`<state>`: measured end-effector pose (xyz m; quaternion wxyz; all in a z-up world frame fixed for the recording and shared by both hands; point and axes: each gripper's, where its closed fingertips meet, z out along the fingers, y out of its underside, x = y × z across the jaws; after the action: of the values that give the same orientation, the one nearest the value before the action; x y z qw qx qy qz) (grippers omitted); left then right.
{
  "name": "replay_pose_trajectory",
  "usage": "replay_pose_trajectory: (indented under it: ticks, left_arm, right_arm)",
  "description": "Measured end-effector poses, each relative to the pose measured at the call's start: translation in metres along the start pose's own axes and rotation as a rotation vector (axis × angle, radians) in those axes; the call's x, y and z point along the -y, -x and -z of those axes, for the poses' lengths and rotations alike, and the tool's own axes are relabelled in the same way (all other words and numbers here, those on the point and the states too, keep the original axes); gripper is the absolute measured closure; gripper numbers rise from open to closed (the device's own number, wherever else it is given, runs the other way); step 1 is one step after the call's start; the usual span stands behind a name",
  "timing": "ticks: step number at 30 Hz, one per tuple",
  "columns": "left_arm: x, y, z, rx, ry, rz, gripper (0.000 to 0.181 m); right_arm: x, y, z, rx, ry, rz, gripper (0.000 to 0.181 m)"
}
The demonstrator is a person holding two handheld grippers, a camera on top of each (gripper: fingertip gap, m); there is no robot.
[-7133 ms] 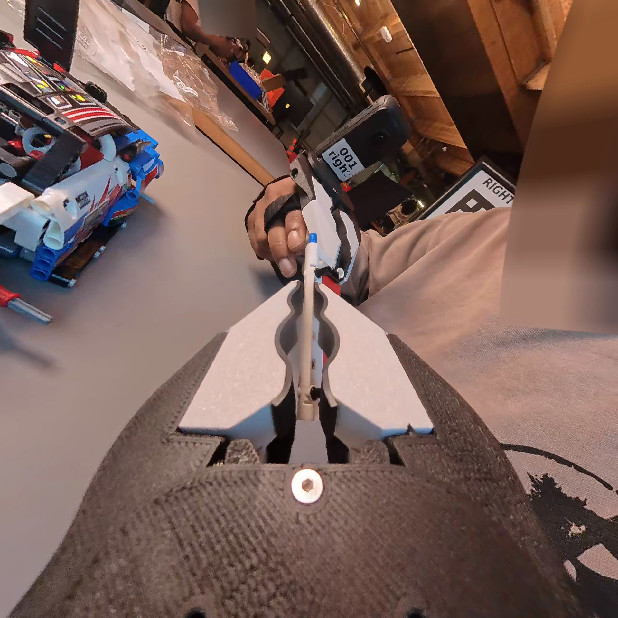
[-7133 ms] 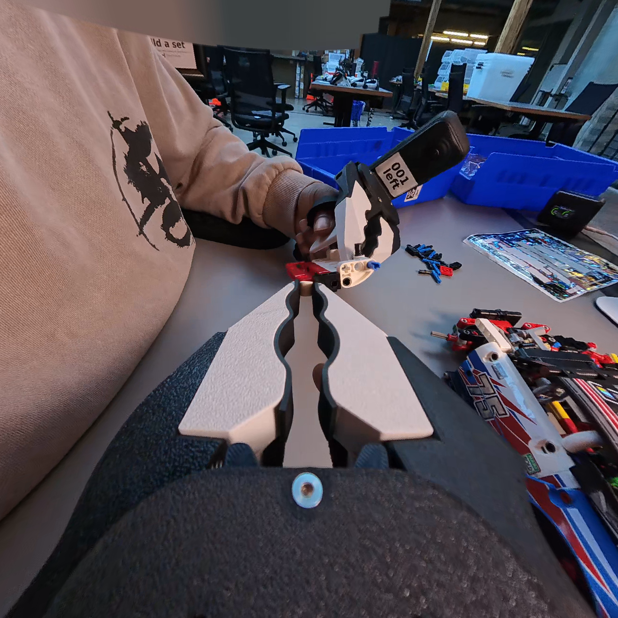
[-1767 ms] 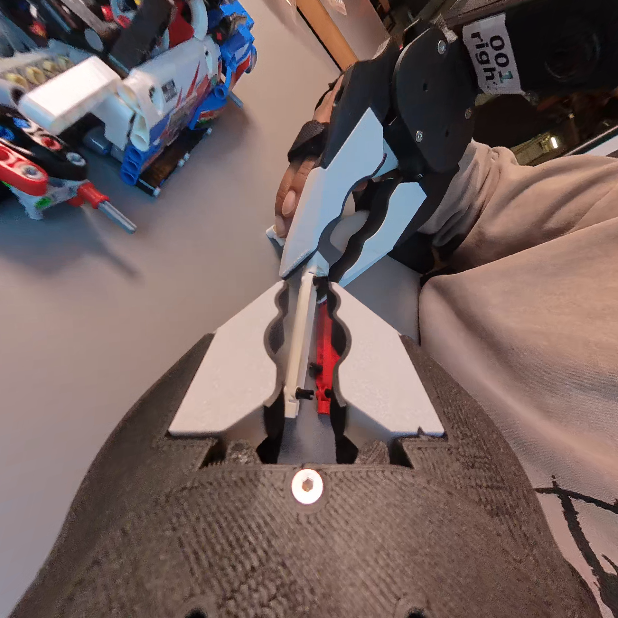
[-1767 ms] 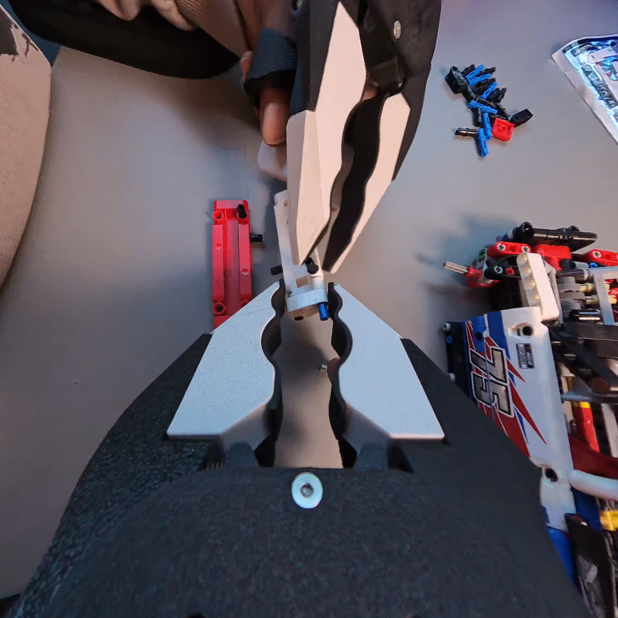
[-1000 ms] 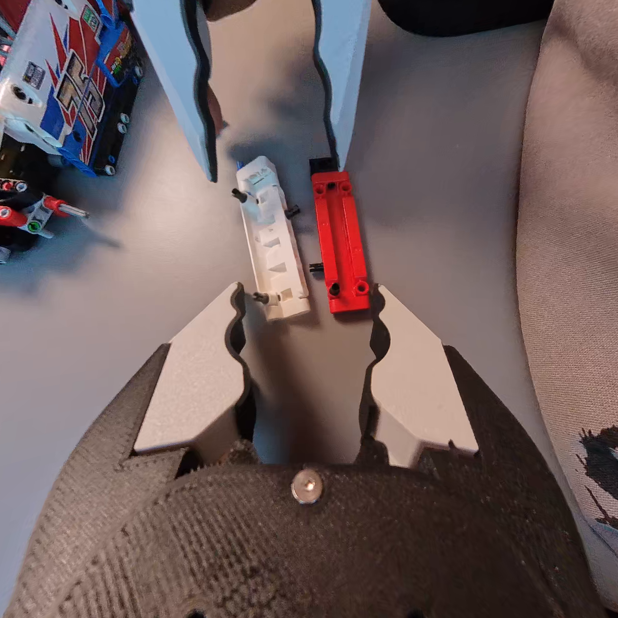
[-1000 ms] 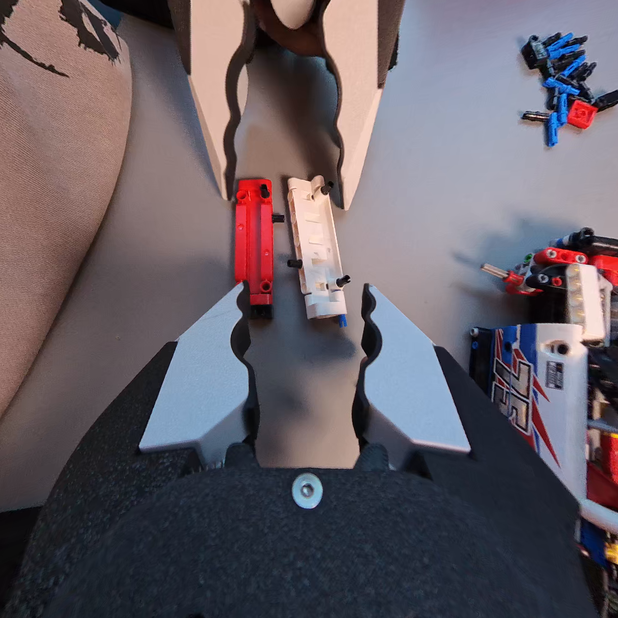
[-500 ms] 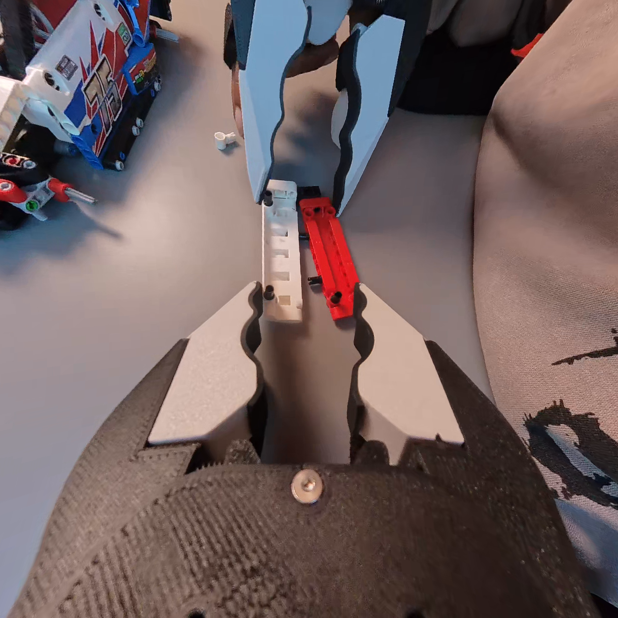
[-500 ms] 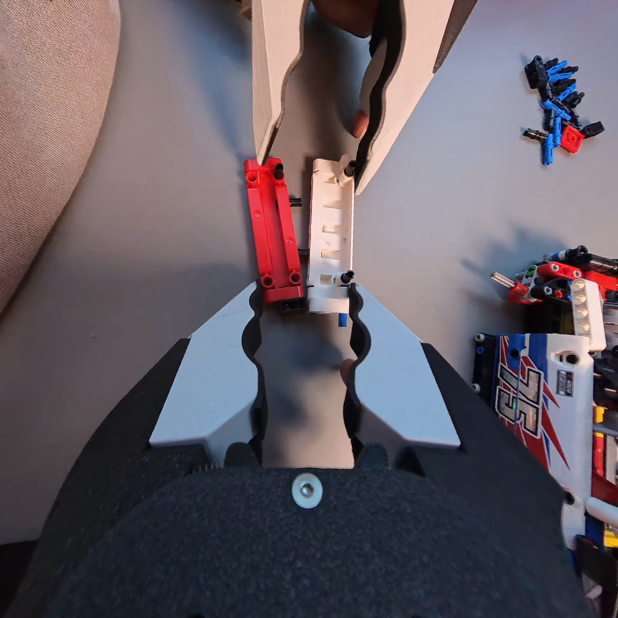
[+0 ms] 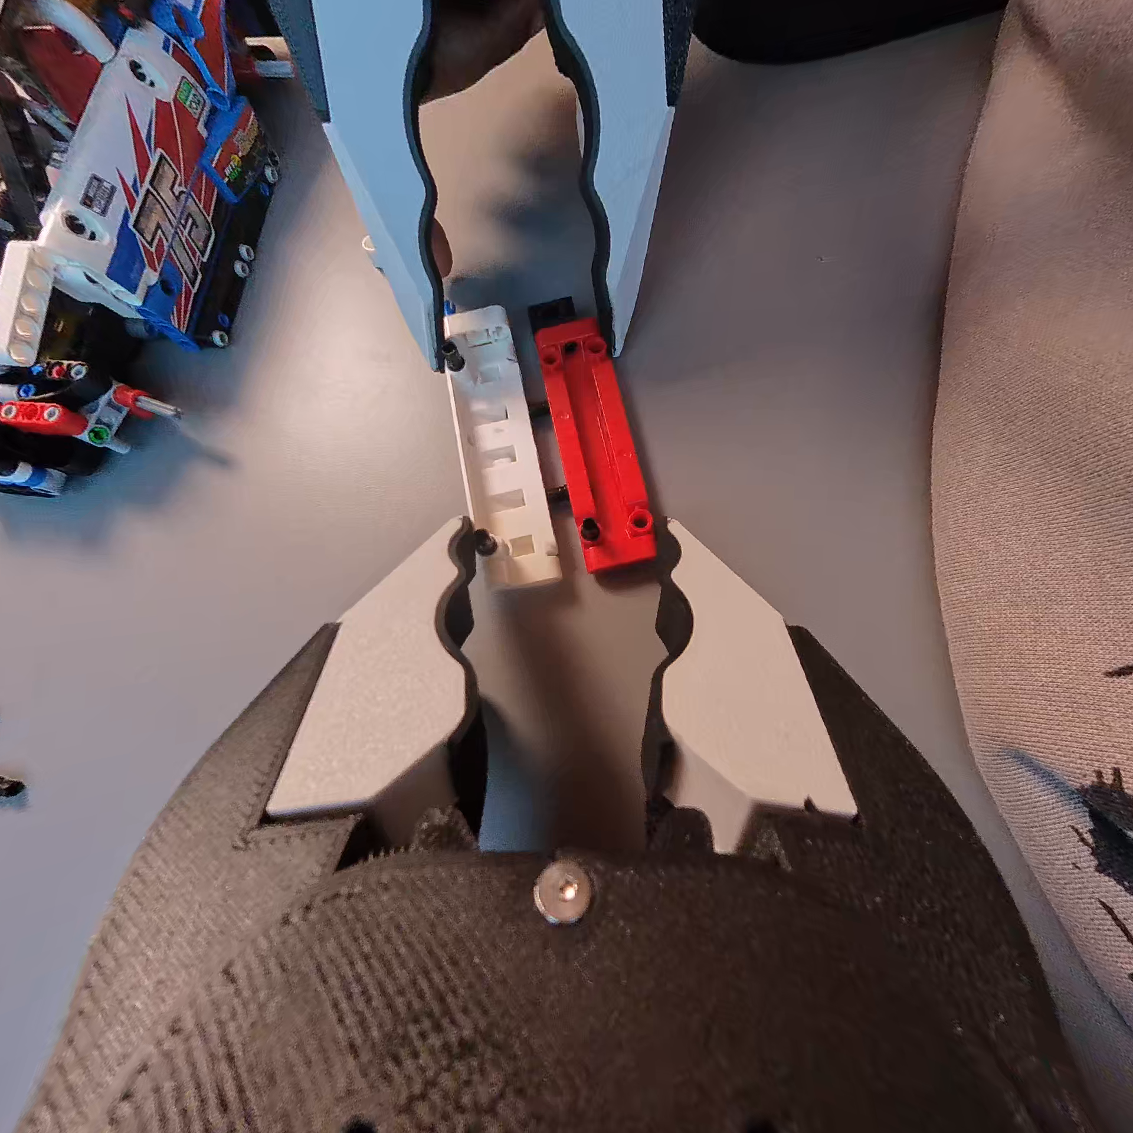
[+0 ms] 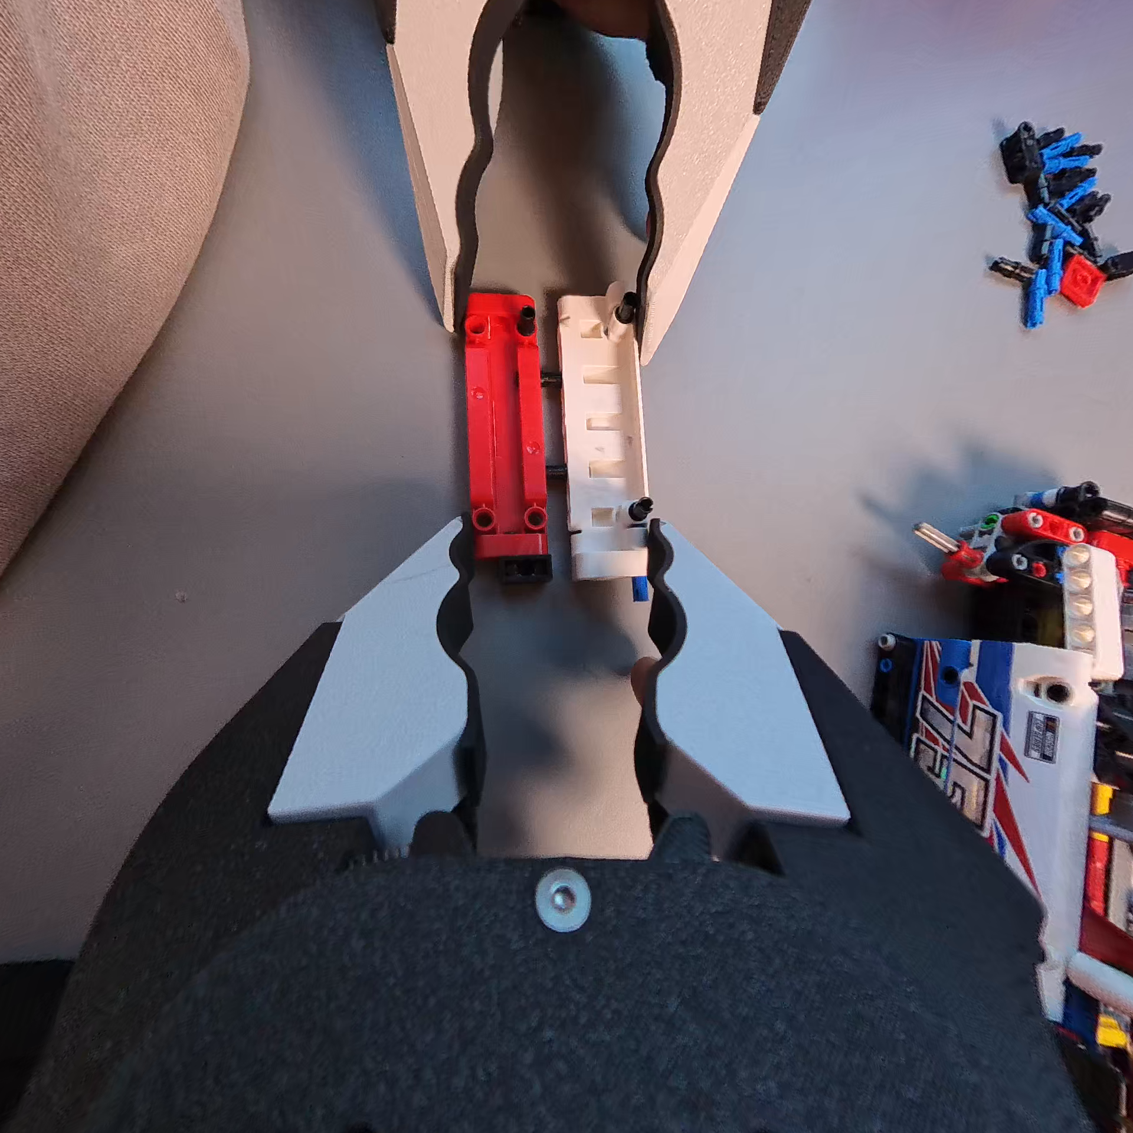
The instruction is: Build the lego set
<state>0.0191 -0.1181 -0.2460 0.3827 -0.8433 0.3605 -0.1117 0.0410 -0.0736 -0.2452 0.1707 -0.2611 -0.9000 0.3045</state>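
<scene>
Both grippers point at each other over the grey desk (image 9: 245,613), two loose parts lying flat between them. Left gripper (image 9: 564,539): jaws wide open, holding nothing, tips bracketing the near ends of both parts. Right gripper (image 10: 558,533): same, jaws wide open and empty, tips flanking the opposite ends.

White lego panel (image 9: 504,447) and red lego panel (image 9: 598,447) lie side by side, long sides near-parallel with a narrow gap. Black pins (image 10: 552,472) stick out of the red part's side toward the white one; can't tell if they actually reach into its holes, view's too tight there. White part has upright black pins at both ends and a blue pin (image 10: 639,587) at one end.

Partly built lego car (image 10: 1005,754), white with red and blue graphics, sits further along the desk, well apart from the panels. Small pile of blue and black pins (image 10: 1060,221) lies beyond it. Person's beige sweatshirt (image 9: 1042,429) at the near desk edge.
</scene>
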Motion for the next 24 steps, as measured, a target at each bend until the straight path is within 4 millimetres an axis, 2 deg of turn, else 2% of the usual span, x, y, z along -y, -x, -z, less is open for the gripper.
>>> replay_pose_trajectory:
  ticks: [13,14,15,17,18,19,20,21,24]
  left_arm:
    - [0.005,-0.006,0.002,-0.058,-0.051,0.014,0.13]
    - [0.013,-0.007,0.007,-0.076,-0.103,0.031,0.142]
    - [0.029,-0.008,0.017,-0.102,-0.217,0.053,0.181]
    - [0.005,-0.007,-0.002,-0.03,-0.045,-0.087,0.181]
    - [0.011,-0.015,0.0,-0.063,-0.079,-0.11,0.181]
    - [0.012,-0.013,0.003,-0.067,-0.075,-0.072,0.176]
    - [0.01,-0.006,0.006,-0.045,-0.083,-0.033,0.178]
    - [0.01,-0.001,0.01,-0.029,-0.108,-0.008,0.181]
    - [0.016,0.002,0.017,-0.004,-0.154,-0.006,0.173]
  right_arm:
    - [0.003,0.008,0.003,-0.018,-0.045,-0.003,0.132]
    - [0.008,0.007,0.008,-0.02,-0.076,-0.004,0.138]
    - [0.024,0.001,0.019,-0.052,-0.174,-0.005,0.174]
    - [0.001,0.003,0.0,-0.076,-0.008,0.046,0.178]
    - [0.01,0.006,0.001,-0.062,-0.069,0.063,0.178]
    - [0.008,0.003,0.003,-0.069,-0.047,0.042,0.175]
    - [0.009,-0.003,0.007,-0.092,-0.062,0.033,0.172]
    - [0.011,-0.006,0.011,-0.104,-0.087,0.024,0.176]
    - [0.006,-0.005,0.011,-0.102,-0.069,0.008,0.173]
